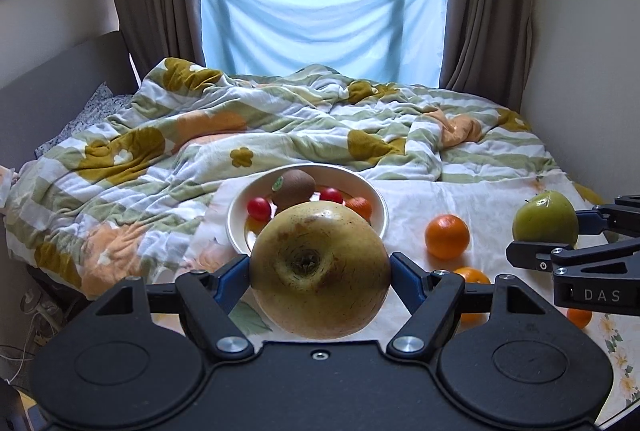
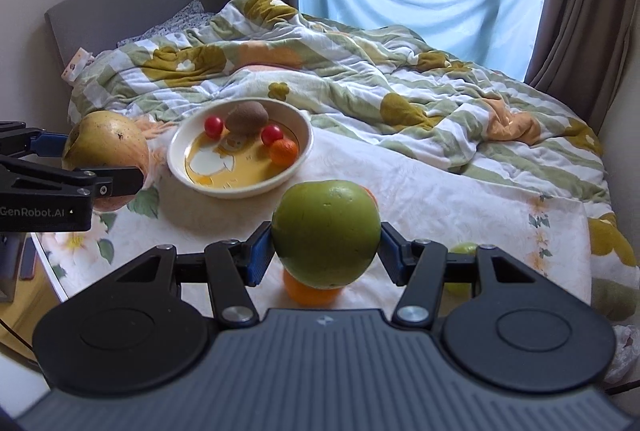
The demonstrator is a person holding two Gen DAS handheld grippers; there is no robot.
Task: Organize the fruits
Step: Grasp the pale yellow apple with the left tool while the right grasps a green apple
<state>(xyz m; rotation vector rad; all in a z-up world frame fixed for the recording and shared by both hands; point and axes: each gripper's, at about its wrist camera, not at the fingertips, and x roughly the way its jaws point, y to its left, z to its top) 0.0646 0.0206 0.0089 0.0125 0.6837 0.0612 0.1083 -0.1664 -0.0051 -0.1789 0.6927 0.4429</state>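
My left gripper (image 1: 320, 267) is shut on a large yellow pear (image 1: 320, 271) and holds it just in front of the white bowl (image 1: 376, 203); this pear also shows in the right wrist view (image 2: 106, 147), left of the bowl (image 2: 304, 147). My right gripper (image 2: 326, 251) is shut on a green apple (image 2: 326, 233), also seen in the left wrist view (image 1: 546, 219). The bowl holds a kiwi (image 2: 248, 117), two cherry tomatoes (image 2: 214, 126) and a small orange (image 2: 284, 151). Loose oranges (image 1: 447, 236) lie on the bed sheet.
A rumpled flowered quilt (image 1: 280, 127) covers the bed behind the bowl. A grey headboard (image 2: 132, 3) is at the left, curtains and a window behind. Another green fruit (image 2: 464, 251) lies on the sheet at right, partly hidden by my right gripper.
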